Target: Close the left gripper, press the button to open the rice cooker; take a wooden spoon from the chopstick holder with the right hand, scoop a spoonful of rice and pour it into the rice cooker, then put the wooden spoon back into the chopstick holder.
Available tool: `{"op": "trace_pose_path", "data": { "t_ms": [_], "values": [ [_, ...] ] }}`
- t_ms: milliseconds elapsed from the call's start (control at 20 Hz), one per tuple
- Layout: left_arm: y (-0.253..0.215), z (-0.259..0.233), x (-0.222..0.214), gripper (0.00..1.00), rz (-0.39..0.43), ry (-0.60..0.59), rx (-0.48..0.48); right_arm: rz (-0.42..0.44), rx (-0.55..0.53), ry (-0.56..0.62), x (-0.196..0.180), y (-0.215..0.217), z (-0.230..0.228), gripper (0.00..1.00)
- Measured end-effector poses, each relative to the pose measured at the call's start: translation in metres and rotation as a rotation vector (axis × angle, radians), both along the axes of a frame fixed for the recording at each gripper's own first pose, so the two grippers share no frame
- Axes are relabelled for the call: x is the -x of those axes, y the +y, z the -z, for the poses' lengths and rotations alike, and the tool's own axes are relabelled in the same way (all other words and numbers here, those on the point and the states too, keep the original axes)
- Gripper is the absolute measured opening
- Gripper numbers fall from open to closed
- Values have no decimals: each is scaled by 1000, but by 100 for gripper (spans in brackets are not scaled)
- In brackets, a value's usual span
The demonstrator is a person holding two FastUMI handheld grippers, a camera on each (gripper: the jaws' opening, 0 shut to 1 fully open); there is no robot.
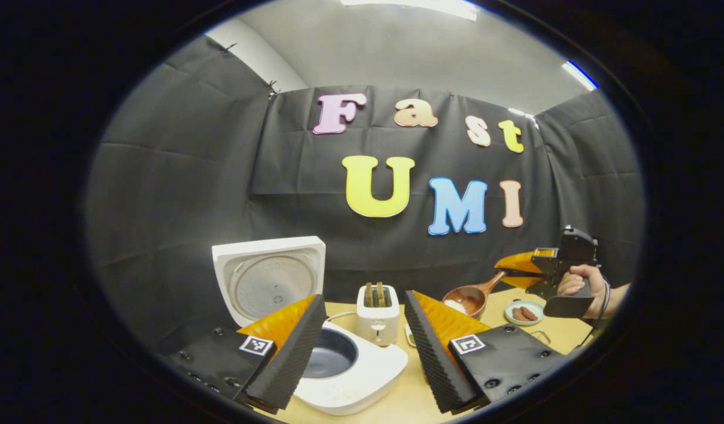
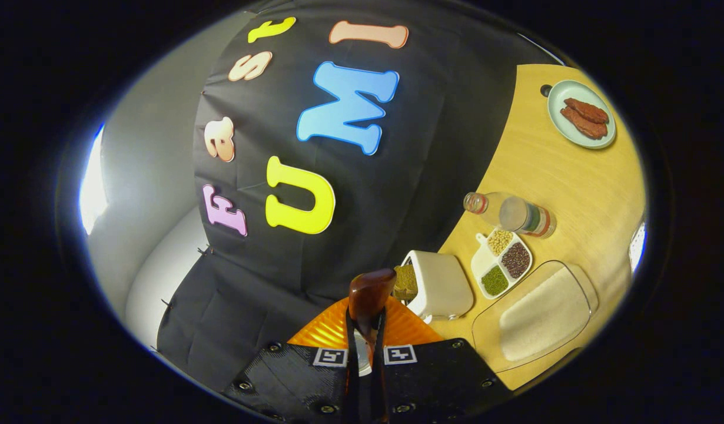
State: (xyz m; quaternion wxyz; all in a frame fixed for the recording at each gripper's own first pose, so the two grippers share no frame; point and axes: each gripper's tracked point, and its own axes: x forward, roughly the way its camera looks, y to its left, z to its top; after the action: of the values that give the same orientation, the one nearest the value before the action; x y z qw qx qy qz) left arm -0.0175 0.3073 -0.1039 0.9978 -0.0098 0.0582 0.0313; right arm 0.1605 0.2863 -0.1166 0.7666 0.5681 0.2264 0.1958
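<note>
Cooker (image 1: pixel 338 365) stands open, my left gripper (image 1: pixel 362 347) gapes empty, my right gripper (image 2: pixel 365 330) clamps the rice-loaded spoon (image 1: pixel 471 297); pouring and returning remain.

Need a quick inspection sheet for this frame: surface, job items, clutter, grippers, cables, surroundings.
Surface: wooden table.
Job's things: rice cooker lid open, pot looks empty; wooden spoon holds rice; clear rice tray.
Clutter: toaster, plate of meat, bottle lying down, divided grain dish.
Grippers: left gripper open; right gripper shut on spoon handle.
Cables: toaster cord.
Surroundings: black cloth wall, ceiling lights.
</note>
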Motion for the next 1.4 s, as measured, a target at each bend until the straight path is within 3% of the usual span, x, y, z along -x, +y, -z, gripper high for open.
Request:
{"op": "trace_pose_path", "data": {
  "t_ms": [950, 1400],
  "values": [
    [109, 39, 45, 94, -96, 54, 1, -272, 148, -100, 1, 178, -6, 8],
    [118, 44, 64, 94, -141, 72, 9, -397, 368, -157, 0, 263, 31, 8]
  ]
}}
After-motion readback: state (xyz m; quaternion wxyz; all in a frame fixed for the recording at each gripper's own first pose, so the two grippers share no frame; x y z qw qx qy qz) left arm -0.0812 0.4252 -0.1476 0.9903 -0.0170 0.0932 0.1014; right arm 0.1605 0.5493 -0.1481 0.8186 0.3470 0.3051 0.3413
